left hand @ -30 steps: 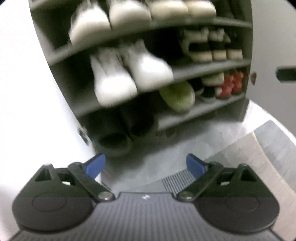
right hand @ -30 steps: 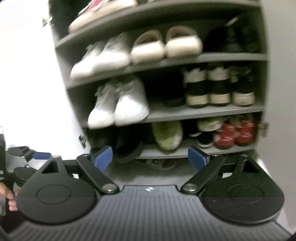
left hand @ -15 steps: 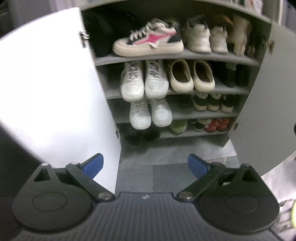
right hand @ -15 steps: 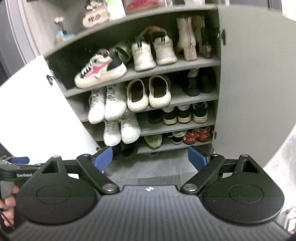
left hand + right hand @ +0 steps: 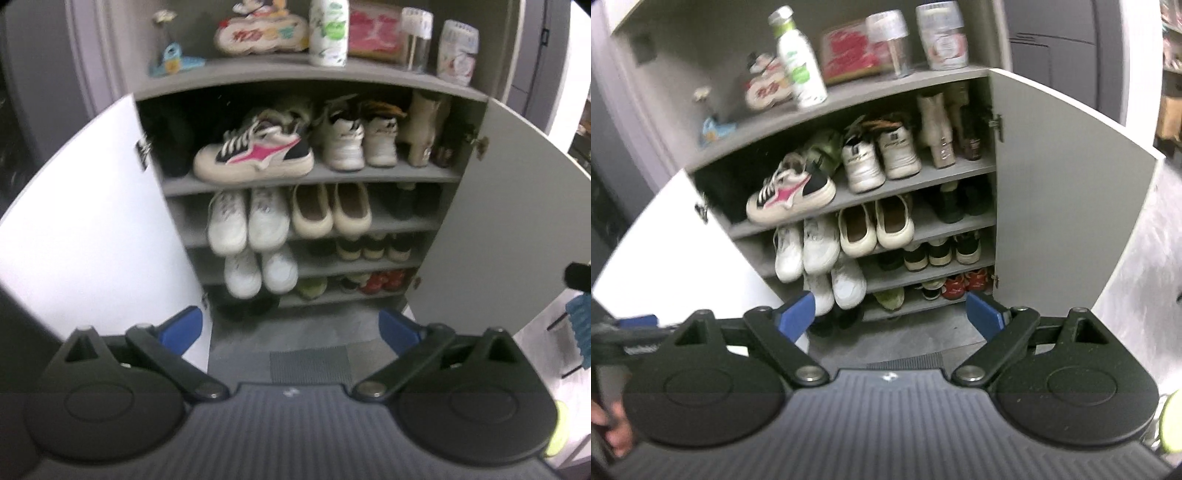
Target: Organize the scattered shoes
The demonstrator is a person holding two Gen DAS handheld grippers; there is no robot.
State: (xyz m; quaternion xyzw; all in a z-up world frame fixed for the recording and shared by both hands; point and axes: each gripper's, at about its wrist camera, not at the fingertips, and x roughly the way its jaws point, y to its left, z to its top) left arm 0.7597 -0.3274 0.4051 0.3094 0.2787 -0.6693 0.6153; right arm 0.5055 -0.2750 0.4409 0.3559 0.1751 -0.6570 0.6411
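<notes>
Two views, both being pointed down at an open shoe cabinet (image 5: 310,181) with its doors swung wide.

Left wrist view: left gripper (image 5: 291,329) is being held with jaws wide, having just been opening further; nothing is being carried between the blue pads, only grey floor (image 5: 295,332) being seen in the gap. Four shelves are being filled with shoes. Top shelf: a pink-and-white sneaker (image 5: 255,157) is being shown lying sideways across the front edge, white sneakers (image 5: 360,142) to its right, a beige boot (image 5: 421,133) far right. Second shelf: white trainers (image 5: 247,221) at left, cream clogs (image 5: 330,214) just beside them. Third shelf: another white pair (image 5: 260,271) being shown poking over the edge. Bottom shelf: a green shoe (image 5: 312,288) and red shoes (image 5: 384,282). A white spray bottle (image 5: 328,31) and jars are being kept on the cabinet top.

Right wrist view: right gripper (image 5: 890,314) is likewise being held wide and empty, well apart from the cabinet (image 5: 916,173). Pink-and-white sneaker (image 5: 790,197) is again being seen crosswise on the top shelf, left part. Other gripper's blue tip (image 5: 637,321) and a hand (image 5: 617,432) are being caught at the left edge. Picture is being blurred slightly.
</notes>
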